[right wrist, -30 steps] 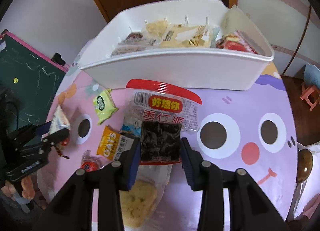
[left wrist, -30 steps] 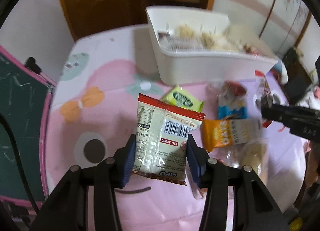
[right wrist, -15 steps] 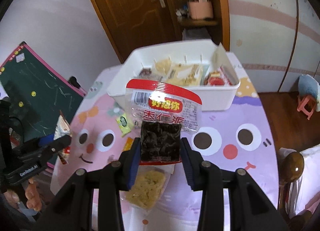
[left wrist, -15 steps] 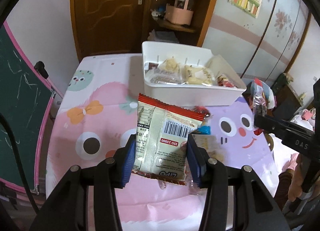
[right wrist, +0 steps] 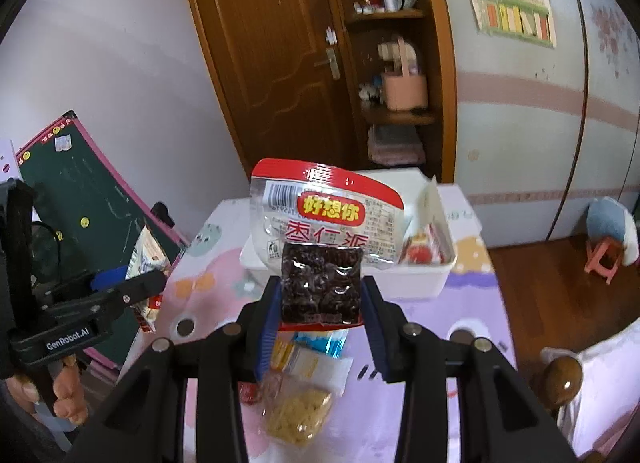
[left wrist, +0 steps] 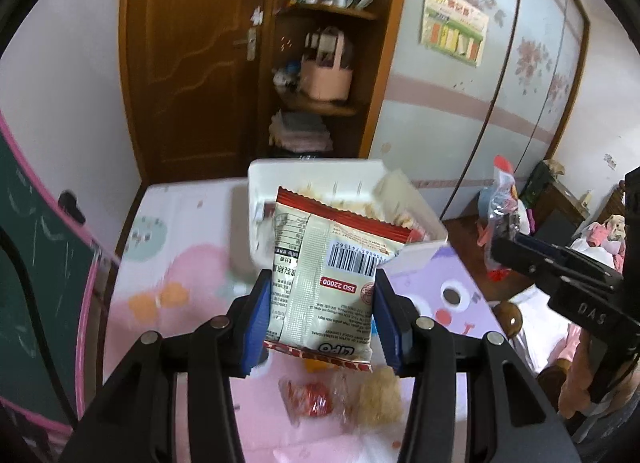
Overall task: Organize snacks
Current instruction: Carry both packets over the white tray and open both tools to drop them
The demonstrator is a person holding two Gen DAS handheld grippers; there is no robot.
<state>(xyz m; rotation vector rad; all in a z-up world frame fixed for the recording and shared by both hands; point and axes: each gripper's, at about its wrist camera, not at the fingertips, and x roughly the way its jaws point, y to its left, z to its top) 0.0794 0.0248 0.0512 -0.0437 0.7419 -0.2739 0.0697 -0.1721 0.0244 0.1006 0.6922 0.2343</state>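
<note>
My left gripper is shut on a cream snack packet with a red edge and barcode, held high above the table. My right gripper is shut on a clear red-topped date snack packet, also held high. The white bin with several snacks stands on the table beyond both packets; it also shows in the right wrist view. Each gripper appears in the other's view: the right one at right, the left one at left.
Loose snacks lie on the pink cartoon tablecloth below: a red packet and a yellow cracker pack. A green chalkboard leans at left. A wooden door and shelf stand behind. A pink stool is on the floor at right.
Both grippers have risen well above the table with their packets still held; the bin and tabletop snacks look smaller and lower.
</note>
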